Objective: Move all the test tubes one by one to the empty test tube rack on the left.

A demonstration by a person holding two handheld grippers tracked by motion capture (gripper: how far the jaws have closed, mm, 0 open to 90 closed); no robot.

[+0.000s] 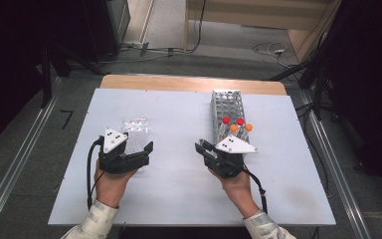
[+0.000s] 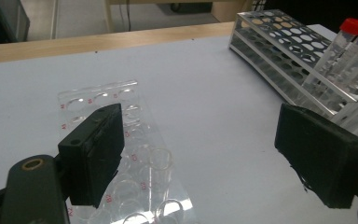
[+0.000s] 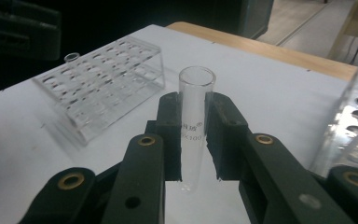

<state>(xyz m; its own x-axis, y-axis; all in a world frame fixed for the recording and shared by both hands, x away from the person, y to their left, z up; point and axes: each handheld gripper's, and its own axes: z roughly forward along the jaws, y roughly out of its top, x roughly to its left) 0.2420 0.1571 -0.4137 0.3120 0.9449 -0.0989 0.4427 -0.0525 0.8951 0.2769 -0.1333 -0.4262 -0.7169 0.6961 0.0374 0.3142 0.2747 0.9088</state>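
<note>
Between right jaws: glass tube (image 3: 195, 116), upright, open mouth up, clamped mid-length by right gripper (image 3: 193, 135).
Tube axis: vertical, already matching the holes of the clear rack (image 3: 100, 84).
Rack direction from tube: ahead and to the left in the right gripper view, apart, not touching.
Nearer hand to rack: left gripper (image 2: 214, 154), jaws spread wide, holding nothing, hovering over the rack's near end (image 2: 135, 177).
Beyond tube: white tube stand (image 1: 226, 104) with capped tubes (image 1: 236, 124).

The glass test tube (image 3: 195, 121) is bearing small white print, partly legible as "x100". The clear acrylic rack (image 2: 121, 154) is carrying small red numerals beside its holes, too small to be made out.
</note>
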